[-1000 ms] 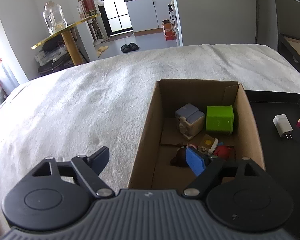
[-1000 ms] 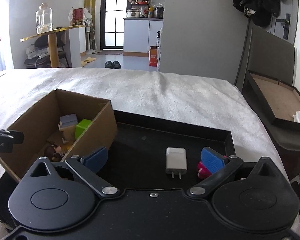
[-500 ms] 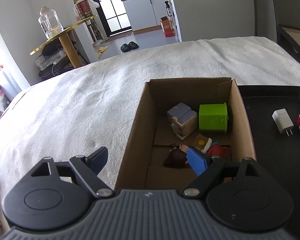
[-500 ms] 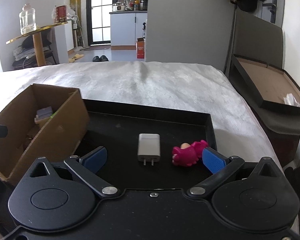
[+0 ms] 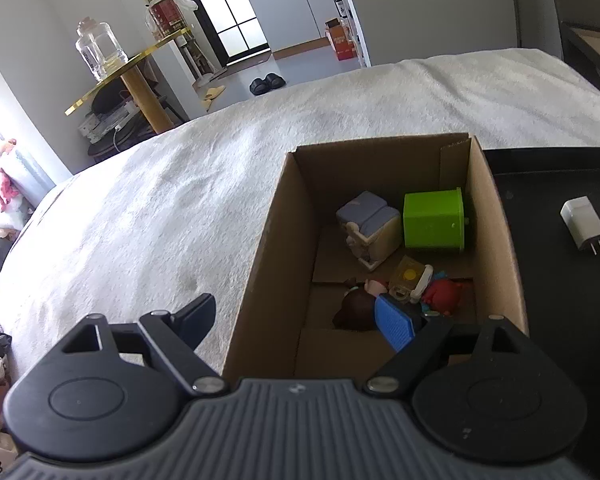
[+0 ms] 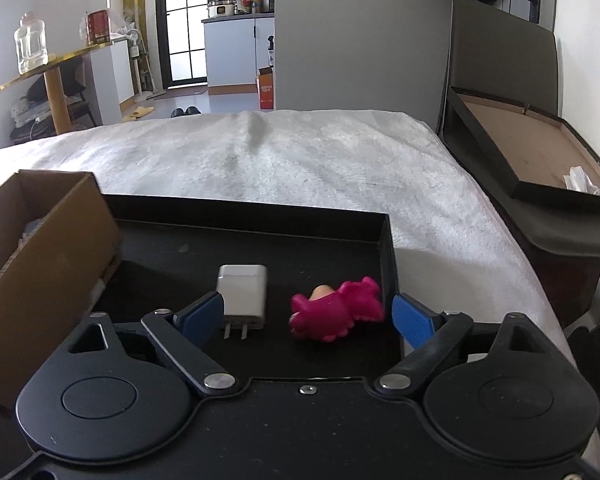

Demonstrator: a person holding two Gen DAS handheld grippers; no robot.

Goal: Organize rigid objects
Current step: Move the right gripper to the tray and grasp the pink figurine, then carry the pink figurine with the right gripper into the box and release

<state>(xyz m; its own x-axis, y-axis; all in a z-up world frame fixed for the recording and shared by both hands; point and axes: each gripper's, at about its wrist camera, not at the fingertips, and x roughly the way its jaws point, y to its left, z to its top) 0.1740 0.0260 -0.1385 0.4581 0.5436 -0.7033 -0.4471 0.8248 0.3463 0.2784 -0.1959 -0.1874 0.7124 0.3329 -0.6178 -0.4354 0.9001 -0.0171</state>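
Setting: a bed (image 6: 300, 152) covered with a white fleecy blanket carries a black tray (image 6: 260, 220) and, touching the tray's left side, an open cardboard box (image 5: 496, 216).
Pink figurine (image 6: 336, 308): lies on its side on the tray floor near the tray's right wall, a small skin-coloured part showing at its far end.
White charger (image 6: 244, 296): lies flat on the tray just left of the figurine, two metal prongs pointing toward the camera.
Box contents: a green cube (image 5: 434, 220), a grey-and-cream block toy (image 5: 370, 228) and a huddle of small figures (image 5: 404, 292) on the box floor.
Handling, figurine: looks like light, hard plastic with a lumpy outline, so flat pads may slip; the thicker middle of the body seems the surest place to pinch.
Handling, charger: likely light, stiff and smooth-sided; best taken across its two long flat sides, away from the prongs.
Right tool (image 6: 306, 314): released, jaws spread wide, low over the near part of the tray; the figurine sits between the two blue pads, the charger just beside the left pad.
Left tool (image 5: 296, 320): released, gripping nothing, held above the box's near left corner; one finger over the blanket, the other over the box interior.
Judgement: the right tool seems lined up for the figurine.
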